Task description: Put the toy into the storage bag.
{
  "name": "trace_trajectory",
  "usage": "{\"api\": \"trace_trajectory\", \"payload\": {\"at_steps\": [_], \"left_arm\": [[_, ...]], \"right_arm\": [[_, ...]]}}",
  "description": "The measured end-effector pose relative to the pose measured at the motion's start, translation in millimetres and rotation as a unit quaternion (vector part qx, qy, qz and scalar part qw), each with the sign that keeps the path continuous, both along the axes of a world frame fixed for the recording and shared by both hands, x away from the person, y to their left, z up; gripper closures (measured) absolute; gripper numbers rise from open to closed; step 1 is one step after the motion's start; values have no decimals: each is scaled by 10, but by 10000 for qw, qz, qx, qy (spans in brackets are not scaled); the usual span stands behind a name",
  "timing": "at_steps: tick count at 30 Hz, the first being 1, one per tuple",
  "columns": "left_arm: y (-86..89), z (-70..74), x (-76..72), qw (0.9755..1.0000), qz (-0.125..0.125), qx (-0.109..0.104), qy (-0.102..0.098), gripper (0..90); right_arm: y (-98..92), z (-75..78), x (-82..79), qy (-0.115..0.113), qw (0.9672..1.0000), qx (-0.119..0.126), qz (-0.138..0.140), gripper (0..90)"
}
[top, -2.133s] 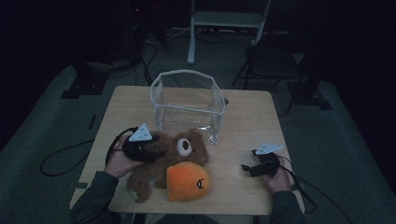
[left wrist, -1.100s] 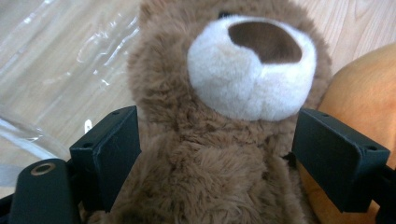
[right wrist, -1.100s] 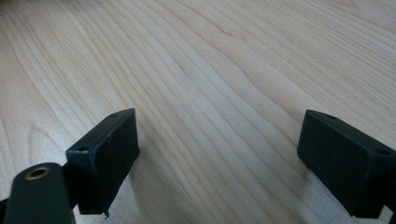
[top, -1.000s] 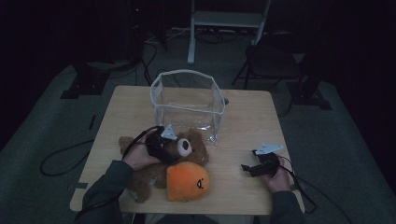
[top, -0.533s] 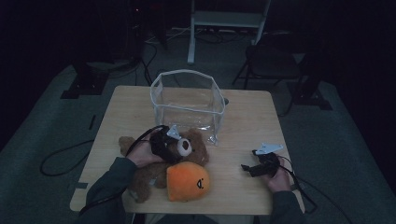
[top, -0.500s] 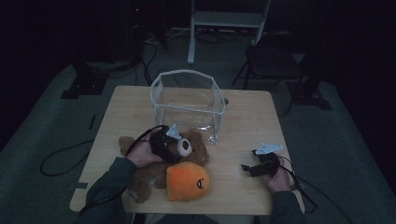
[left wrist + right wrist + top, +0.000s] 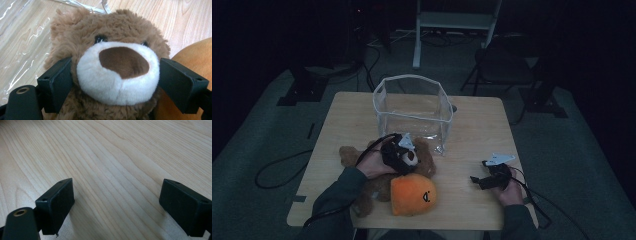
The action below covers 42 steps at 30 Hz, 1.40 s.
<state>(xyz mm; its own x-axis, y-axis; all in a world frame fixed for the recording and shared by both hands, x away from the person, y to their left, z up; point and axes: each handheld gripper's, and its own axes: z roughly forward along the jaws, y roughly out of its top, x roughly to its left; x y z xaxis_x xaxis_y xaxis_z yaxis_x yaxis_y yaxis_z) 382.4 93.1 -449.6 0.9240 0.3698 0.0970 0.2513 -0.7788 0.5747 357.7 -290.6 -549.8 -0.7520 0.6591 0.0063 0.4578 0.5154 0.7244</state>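
High view: a teddy bear lies on the near left part of the wooden table, just in front of a clear plastic bin that stands at the table's middle, toward the far side. An orange plush toy lies against the bear on its near side. The left claw is positioned over the bear's head. The right claw rests low over bare wood at the near right, well apart from both toys.

Left gripper view: the left claw is spread around the bear's white muzzle, one jaw at each cheek. The jaws touch or nearly touch the fur, but the muzzle shows no squeeze, so the grip appears not yet made. The orange plush toy sits just to the right of the head, and the bin's plastic lies beyond on the left.

Right gripper view: the right claw is wide open, with nothing between its jaws except the tabletop.

Progress, as a judgement: the work is at an early stage. Both toys are on the table and the bin holds no toy. The approach to the bear is complete. Remaining: close on the head, lift, move to the bin, release. The orange toy probably follows.
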Motion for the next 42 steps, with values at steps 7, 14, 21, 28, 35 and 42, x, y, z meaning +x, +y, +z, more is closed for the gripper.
{"api": "trace_trajectory", "payload": {"at_steps": [7, 14, 21, 28, 35, 42], "left_arm": [[-33, -55, 11, 9999, -6, 144, 90, 154], [-57, -98, 46, 9995, 94, 288, 103, 176], [-44, -110, 0, 9995, 118, 280, -86, 346], [28, -46, -72, 9994, 72, 146, -316, 404], [206, 42, -106, 9983, 196, -270, -474, 406], [398, 130, -144, 9946, 367, -692, -682, 407]], "right_arm": [[0, 0, 0, -2, 10000, -2, 4, 119], [-1, 0, 0, -3, 10000, -3, 4, 119], [-1, 0, 0, -4, 10000, -3, 5, 119], [-1, 0, 0, -3, 10000, -3, 4, 119], [0, 0, 0, -3, 10000, 0, 4, 119], [-1, 0, 0, -4, 10000, -1, 4, 119]]}}
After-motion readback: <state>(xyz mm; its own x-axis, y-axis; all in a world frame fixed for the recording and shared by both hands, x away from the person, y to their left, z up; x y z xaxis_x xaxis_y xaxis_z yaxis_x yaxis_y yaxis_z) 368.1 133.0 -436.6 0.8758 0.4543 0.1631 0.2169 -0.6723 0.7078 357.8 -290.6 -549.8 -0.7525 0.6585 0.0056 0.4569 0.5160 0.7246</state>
